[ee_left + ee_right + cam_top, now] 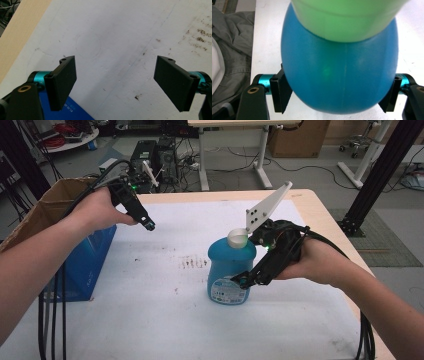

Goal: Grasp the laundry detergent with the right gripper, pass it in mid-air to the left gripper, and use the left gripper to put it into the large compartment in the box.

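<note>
Grasp step: right tool [243, 281] pinches the blue bottle [231, 270], upright mid-tabletop [150, 320]. Left tool [149, 225] spread, hovering well left of bottle, near the box [45, 210]. Next likely needs a steady lift.

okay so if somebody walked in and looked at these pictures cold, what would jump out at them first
Most likely the blue bottle with its pale cap, standing upright near the middle of the white-covered table, with the right gripper clamped around its lower body. Next, the left gripper held up over the table's left side, jaws wide open, just beside a blue bag and a cardboard box.
</note>
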`<state>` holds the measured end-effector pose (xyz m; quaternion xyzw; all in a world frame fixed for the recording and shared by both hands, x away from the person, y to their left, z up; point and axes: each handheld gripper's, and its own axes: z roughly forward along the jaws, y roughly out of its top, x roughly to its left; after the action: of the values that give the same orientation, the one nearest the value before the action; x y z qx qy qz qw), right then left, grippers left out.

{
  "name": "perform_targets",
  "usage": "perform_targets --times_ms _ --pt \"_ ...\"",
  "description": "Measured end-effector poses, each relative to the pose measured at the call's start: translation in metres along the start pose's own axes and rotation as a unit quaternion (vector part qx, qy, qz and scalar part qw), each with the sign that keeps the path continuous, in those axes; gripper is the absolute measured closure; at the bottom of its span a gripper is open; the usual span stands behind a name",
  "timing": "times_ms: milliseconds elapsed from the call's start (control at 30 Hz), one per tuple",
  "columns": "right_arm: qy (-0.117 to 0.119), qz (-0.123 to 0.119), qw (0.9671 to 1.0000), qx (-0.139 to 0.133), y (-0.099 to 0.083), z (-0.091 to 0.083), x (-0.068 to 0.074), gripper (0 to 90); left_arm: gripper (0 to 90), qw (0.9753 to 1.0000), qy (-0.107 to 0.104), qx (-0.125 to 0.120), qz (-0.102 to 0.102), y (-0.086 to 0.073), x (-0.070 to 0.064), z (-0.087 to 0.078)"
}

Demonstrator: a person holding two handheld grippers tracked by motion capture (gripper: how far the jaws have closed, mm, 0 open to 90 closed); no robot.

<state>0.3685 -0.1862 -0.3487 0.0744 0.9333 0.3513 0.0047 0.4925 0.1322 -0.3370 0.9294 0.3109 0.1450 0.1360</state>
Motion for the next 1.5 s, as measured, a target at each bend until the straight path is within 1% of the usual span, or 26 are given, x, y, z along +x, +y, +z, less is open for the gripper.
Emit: perform_targets --times_ms 267,333,667,967,1100,1300,1333,1500 --pt "0.002 -0.004 1.0000 -0.003 0.0001 0.0013 -0.0003 29.2 18.5 1.0000 0.000 0.001 0.000 -0.0004 0.0003 -0.0001" --pt "0.001 -0.005 1.0000 -0.003 -0.0002 0.0012 -0.0003 31.4 18.5 1.0000 -0.001 0.001 0.000 -0.0003 0.0002 -0.0002" --pt "0.004 -0.009 0.9999 -0.001 -0.0003 0.0033 -0.0001 33.0 18.5 1.0000 -0.001 0.000 0.002 0.0004 -0.0008 -0.0010" --pt "-0.001 -0.014 0.9999 -0.001 -0.0007 0.0045 -0.0002 35.1 18.5 1.0000 -0.001 -0.004 0.000 -0.0005 -0.0001 -0.0016" --pt "-0.002 -0.014 0.9999 0.002 -0.0015 0.0057 -0.0004 38.0 18.5 1.0000 -0.002 -0.002 0.002 -0.0006 0.0002 -0.0020" --pt "-0.002 -0.018 0.9998 0.001 -0.0026 0.0075 -0.0002 41.8 18.5 1.0000 -0.003 -0.006 0.000 -0.0002 -0.0008 -0.0029" --pt "-0.004 -0.019 0.9998 0.000 -0.0029 0.0078 0.0001 43.2 18.5 1.0000 -0.003 -0.006 0.002 -0.0003 -0.0010 -0.0033" --pt "-0.005 -0.019 0.9998 -0.008 -0.0047 0.0070 0.0002 44.8 18.5 1.0000 -0.006 -0.007 0.001 -0.0009 -0.0010 -0.0042"
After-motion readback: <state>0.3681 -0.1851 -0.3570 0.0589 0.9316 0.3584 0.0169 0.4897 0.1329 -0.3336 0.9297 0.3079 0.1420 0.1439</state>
